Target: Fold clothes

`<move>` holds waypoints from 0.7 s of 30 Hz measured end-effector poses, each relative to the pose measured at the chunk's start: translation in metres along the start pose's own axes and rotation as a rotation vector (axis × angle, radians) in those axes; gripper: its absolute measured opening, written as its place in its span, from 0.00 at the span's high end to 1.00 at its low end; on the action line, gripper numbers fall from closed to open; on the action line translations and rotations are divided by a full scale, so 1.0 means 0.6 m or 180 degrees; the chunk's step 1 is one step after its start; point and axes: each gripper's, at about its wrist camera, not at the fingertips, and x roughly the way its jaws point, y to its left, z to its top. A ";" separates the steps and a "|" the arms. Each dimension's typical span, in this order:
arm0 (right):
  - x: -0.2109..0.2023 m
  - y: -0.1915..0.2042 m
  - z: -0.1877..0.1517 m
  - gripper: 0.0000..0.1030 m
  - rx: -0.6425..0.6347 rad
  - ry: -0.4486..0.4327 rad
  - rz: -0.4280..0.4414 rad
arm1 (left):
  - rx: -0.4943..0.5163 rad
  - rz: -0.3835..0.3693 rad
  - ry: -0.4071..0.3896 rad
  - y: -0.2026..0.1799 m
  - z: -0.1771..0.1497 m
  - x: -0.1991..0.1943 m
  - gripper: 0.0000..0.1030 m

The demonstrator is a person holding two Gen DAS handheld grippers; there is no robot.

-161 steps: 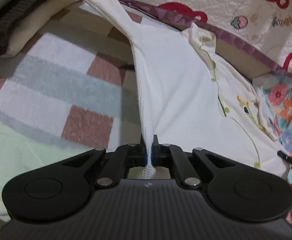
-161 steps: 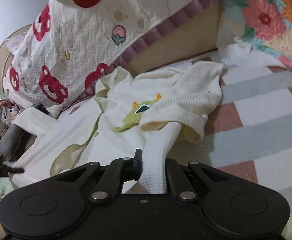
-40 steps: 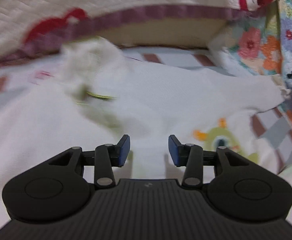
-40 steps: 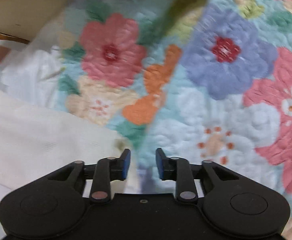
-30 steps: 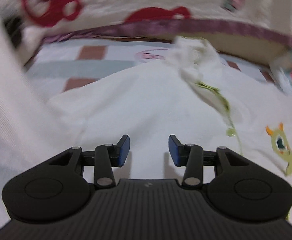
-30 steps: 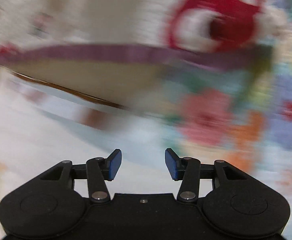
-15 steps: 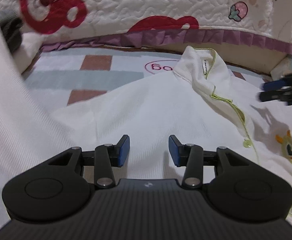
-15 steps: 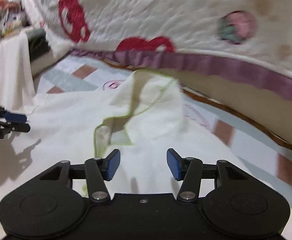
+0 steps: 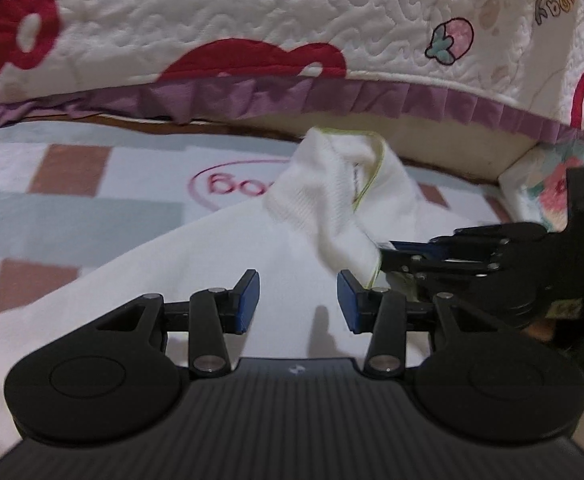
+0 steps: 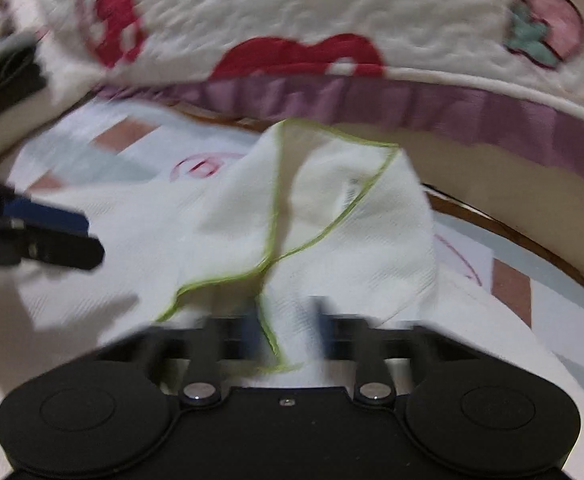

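Observation:
A white garment (image 9: 251,248) with a green-trimmed collar (image 9: 332,208) lies spread on a checked blanket. My left gripper (image 9: 298,294) hovers open just above the fabric, with the raised collar flap a little beyond its right finger and nothing between its pads. My right gripper (image 9: 384,254) reaches in from the right, and its tips pinch the lower edge of the collar flap. In the right wrist view the collar (image 10: 332,216) rises straight ahead. The right gripper (image 10: 287,328) is blurred there, its jaws closing onto the green-edged fabric between them. The left gripper (image 10: 71,236) shows at the left.
A quilt with red bears (image 9: 251,20) and a purple frill (image 9: 372,100) overhangs the far side. The checked blanket (image 9: 71,208) stretches to the left. A floral quilt (image 9: 548,192) lies at the far right. Dark folded items (image 10: 15,76) sit at the far left.
My right gripper swung in over the collar, dropped and closed on the collar fabric. My left gripper slid forward toward the collar and stayed open.

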 end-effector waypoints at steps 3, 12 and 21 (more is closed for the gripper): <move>0.009 -0.020 0.013 0.95 0.0185 -0.0068 -0.0052 | -0.0042 -0.0094 0.0010 -0.008 0.019 0.026 0.59; 0.016 -0.076 0.046 0.95 0.0646 -0.0072 0.0138 | -0.0008 -0.0271 0.0269 -0.032 0.034 0.099 0.96; 0.024 -0.099 0.076 0.94 0.1158 -0.0196 0.0203 | 0.0210 -0.0013 0.0114 -0.061 0.099 0.123 0.96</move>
